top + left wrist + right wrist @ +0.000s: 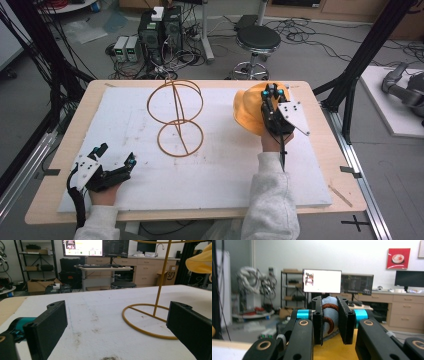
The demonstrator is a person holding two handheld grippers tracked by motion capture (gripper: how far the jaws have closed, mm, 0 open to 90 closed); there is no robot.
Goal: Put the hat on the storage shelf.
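Evidently early — right gripper [270,92] clamps the yellow hat [248,112] beside the wire stand [175,117], unhung; left gripper [116,154], nearer the person, gapes empty.

Beyond the wooden table [45,200], a black stool [257,39] stands on the grey floor [30,100] near tangled cables [310,35].

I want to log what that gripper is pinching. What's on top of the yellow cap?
On the yellow fabric cap sits a pale blue patch with brown curved markings, clamped in the right gripper. The jaws cover its sides, so its full shape cannot be seen.
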